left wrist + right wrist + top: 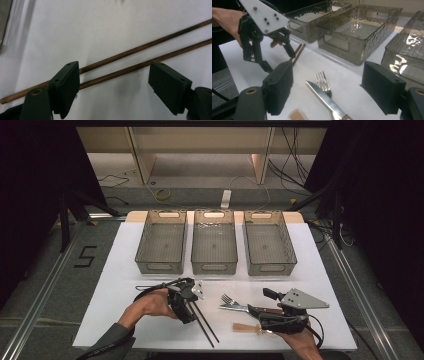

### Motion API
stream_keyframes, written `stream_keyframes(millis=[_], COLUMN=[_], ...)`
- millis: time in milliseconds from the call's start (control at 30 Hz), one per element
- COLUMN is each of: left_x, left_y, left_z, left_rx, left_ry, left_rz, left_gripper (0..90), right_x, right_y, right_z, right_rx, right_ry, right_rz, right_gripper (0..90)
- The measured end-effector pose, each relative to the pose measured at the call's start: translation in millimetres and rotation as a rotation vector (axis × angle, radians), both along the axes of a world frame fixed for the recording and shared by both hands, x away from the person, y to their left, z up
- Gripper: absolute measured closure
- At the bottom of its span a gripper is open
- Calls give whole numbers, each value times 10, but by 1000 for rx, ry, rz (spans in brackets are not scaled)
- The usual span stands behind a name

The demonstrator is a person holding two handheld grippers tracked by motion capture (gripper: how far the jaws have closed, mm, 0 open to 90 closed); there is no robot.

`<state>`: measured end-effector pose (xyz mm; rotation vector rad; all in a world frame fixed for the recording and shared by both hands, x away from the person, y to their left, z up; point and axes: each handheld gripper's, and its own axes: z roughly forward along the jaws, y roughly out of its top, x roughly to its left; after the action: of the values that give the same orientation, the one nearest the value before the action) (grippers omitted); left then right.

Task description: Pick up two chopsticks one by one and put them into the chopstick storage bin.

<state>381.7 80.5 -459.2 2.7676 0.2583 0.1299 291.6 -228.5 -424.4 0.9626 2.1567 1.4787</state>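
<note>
Left hand-held gripper [196, 306] sits low over the chopsticks [205, 322] on the near-left part of the surface [125, 255], jaws spread wide. Seen through the left gripper view, both chopsticks [140, 56] lie side by side on the white covering, running slantwise between the two black pads [66, 86]; the pads stand clear of them, nothing pinched. From the right gripper view, the left hand-held gripper [280, 58] points down at the chopstick ends [298, 52].

Right hand-held gripper [267, 295] rests at the near right, held in the person's hand, jaws spread with nothing between them; its pads [384, 85] frame bare covering.

Surface: white sheet over a pale top.

Three grey see-through bins [214, 247] stand in a row at the far side, well apart from the chopsticks; the same bins [359, 27] are in the right gripper view.

Knife [240, 308] and fork [229, 299] lie together just left of the right hand-held gripper, fork tines pointing away from the person. Knife [324, 98] overlaps the fork [322, 80].

Small tan flat piece [245, 327] lies near the front edge, beside the right hand; what it is I cannot tell.
</note>
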Motion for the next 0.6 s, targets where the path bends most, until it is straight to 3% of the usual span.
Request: stream_keyframes(millis=[200,367,600], left_x=[-7,-3,-26], left_y=[-17,-29,-4], left_z=[-42,-60,-33], left_rx=[14,50,86], left_ry=[2,4,-2], left_rz=[-28,-66,-67], left_gripper=[271,299,357], right_x=[3,3,5], right_y=[4,6,7], right_z=[-3,-4,-6], right_rx=[-2,-2,-8], right_ry=[1,0,6], right_rz=[4,6,11], right_gripper=[259,260,260])
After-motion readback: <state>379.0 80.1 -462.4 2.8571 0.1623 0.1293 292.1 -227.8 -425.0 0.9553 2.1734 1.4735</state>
